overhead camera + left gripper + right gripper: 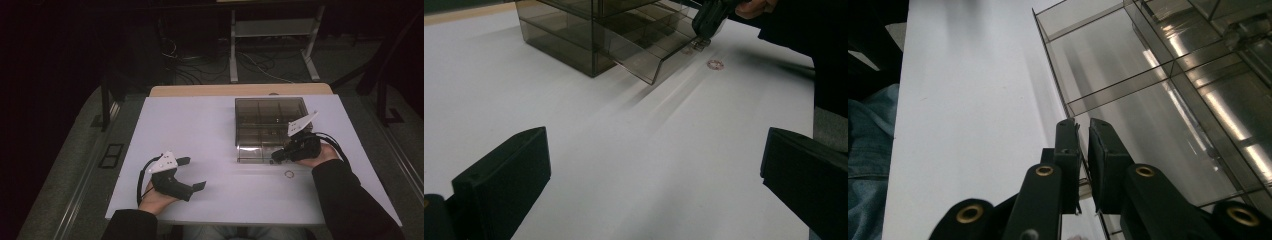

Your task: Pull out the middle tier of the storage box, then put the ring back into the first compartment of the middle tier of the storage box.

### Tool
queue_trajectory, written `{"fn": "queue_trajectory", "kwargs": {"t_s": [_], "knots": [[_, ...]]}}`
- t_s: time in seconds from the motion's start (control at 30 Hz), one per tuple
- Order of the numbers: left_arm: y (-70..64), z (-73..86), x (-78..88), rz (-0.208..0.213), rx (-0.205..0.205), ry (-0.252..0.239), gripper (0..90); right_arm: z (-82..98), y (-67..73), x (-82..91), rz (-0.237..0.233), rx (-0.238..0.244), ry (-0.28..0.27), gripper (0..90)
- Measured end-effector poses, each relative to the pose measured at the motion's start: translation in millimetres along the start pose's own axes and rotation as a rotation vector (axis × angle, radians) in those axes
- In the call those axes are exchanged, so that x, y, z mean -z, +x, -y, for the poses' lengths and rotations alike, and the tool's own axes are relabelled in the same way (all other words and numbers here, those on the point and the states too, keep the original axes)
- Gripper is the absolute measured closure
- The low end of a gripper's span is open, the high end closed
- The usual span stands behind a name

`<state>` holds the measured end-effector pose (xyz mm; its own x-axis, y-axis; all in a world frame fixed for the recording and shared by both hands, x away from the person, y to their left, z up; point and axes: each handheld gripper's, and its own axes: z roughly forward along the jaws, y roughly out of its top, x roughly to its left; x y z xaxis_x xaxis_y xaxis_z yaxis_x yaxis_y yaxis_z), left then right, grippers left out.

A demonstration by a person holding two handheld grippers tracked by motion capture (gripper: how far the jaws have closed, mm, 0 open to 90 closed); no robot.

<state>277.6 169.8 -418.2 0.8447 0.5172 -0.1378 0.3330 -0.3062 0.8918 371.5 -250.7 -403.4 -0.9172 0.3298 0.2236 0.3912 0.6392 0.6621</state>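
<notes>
A smoky clear drawer cabinet [270, 117] stands on the white table [200, 125] at the back right. Its bottom drawer [252, 152] is pulled out toward me. My right gripper [275, 156] is at the drawer's front right corner. In the right gripper view the right gripper [1083, 135] has its jaws nearly together, with the drawer's [1148, 140] thin front wall between them. A small ring [289, 174] lies on the table just before that hand. My left gripper [194, 173] rests at the front left, jaws wide apart and empty. In the left gripper view the left gripper [654, 170] faces the drawer [649, 50] and ring [714, 64].
The table's front edge runs close under both forearms. Beyond the far edge are a wooden strip [240, 90], a metal frame [272, 45] and cables on the floor. A dark sleeve [804, 45] reaches across the right of the left gripper view.
</notes>
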Motion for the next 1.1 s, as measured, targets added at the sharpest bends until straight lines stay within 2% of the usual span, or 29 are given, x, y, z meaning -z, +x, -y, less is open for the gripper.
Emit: {"fn": "queue_trajectory", "kwargs": {"t_s": [0.27, 0.57, 0.83, 1.1], "knots": [[0.1, 0.0, 0.1, 0.000, 0.000, 0.000, 0.0, -2.5, 6.9, 6.2, 0.042, -0.008, -0.026, 66.5], [0.0, 0.0, 0.0, 0.001, -0.001, 0.000, 0.0, -0.9, 23.3, 27.5, 0.142, -0.032, -0.112, 51.6], [-0.2, 0.1, 0.1, 0.000, 0.001, -0.001, 0.0, 6.5, 33.5, 40.7, 0.192, -0.071, -0.159, 38.8], [0.7, 0.1, 1.4, -0.001, 0.003, -0.005, 0.0, 11.0, 45.6, 45.4, 0.221, -0.092, -0.191, 28.0]]}}
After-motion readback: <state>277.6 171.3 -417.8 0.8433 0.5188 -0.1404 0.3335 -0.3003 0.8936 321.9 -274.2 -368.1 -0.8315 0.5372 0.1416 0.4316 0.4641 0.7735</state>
